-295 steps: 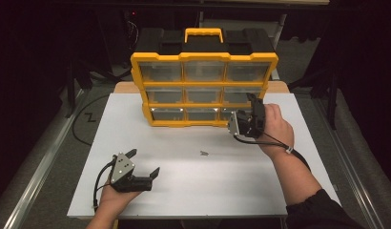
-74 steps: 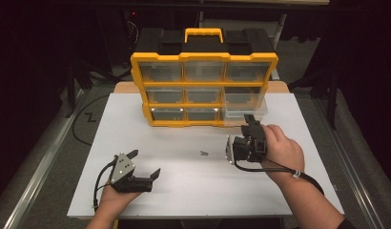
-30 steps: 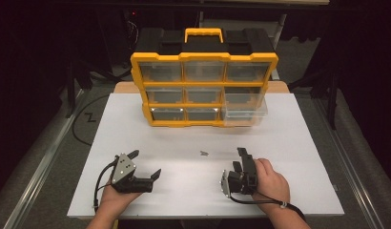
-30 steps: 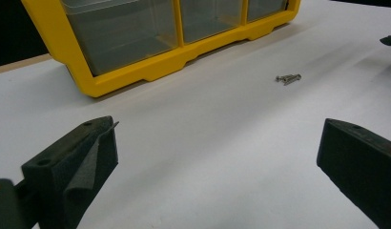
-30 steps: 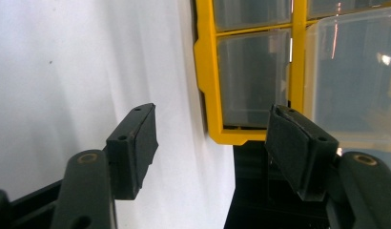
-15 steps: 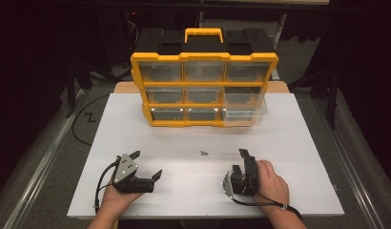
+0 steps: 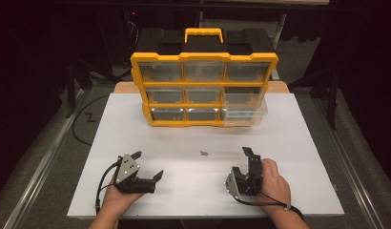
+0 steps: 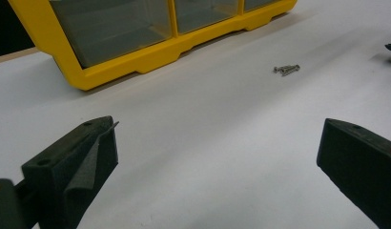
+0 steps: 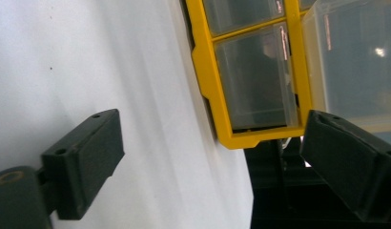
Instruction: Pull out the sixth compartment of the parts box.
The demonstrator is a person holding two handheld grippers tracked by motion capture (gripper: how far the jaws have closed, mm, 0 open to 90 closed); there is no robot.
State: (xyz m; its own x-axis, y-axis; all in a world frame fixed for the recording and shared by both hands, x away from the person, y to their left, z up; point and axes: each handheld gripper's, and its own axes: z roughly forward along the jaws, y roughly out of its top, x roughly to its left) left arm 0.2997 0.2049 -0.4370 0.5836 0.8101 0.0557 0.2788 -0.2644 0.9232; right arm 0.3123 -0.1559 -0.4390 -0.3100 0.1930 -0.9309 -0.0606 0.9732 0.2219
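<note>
A yellow and black drawer organizer (image 7: 203,86) stands at the back of the white board (image 7: 298,143). Its bottom right clear drawer (image 7: 244,110) sticks out toward me. Two or three small screws (image 7: 203,153) lie on the board in front of it. My left gripper (image 7: 148,163) rests open near the front left, nothing between its fingers. My right gripper (image 7: 240,161) rests open near the front right, turned on its side. In the left gripper view the open left gripper (image 8: 217,143) faces the screws (image 8: 286,69) and the organizer (image 8: 136,62). The right gripper view shows the pulled-out drawer (image 9: 355,57).
The board lies on a wooden tabletop (image 7: 124,87) with dark floor and a cable (image 7: 84,119) to the left. Bare white surface stretches between the two grippers and around the screws.
My right gripper pulled the bottom right drawer out, then drew back across the board and settled near the front edge. The left gripper has stayed put.
</note>
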